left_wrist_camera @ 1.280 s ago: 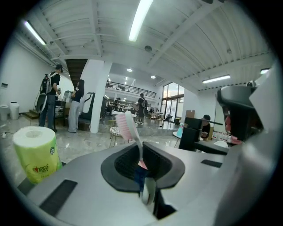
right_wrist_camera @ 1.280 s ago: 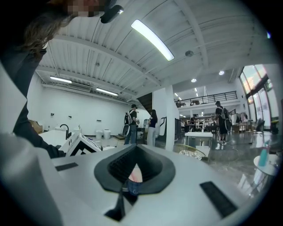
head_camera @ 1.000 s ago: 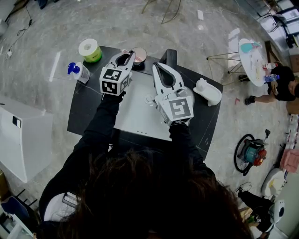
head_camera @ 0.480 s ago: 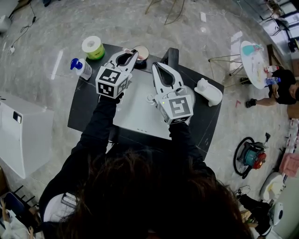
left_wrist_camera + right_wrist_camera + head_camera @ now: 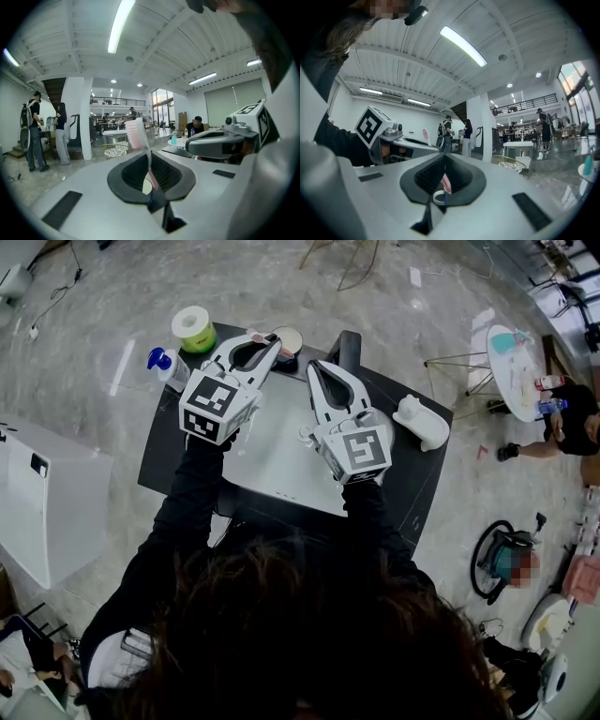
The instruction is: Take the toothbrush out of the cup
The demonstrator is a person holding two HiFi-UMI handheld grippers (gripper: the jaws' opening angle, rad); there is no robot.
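- Pink toothbrush (image 5: 135, 133) stands bristle-end up, pinched by its handle in the closed left tongs (image 5: 152, 187), upper left of centre in the head view.
- Cup (image 5: 287, 337) sits on the dark surface (image 5: 169, 465) just beyond those tips. The brush looks clear of it, so the lift seems done and only setting it down is left.
- Right tongs (image 5: 314, 367) are closed on what looks like the cup's side.
- Compared with a second ago, the left tongs are higher and rolled, and the right ones have not shifted.

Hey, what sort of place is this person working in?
Probably a large open workshop or lab hall: a high ceiling with strip lights, a railed mezzanine, and polished stone floor around the small black table.
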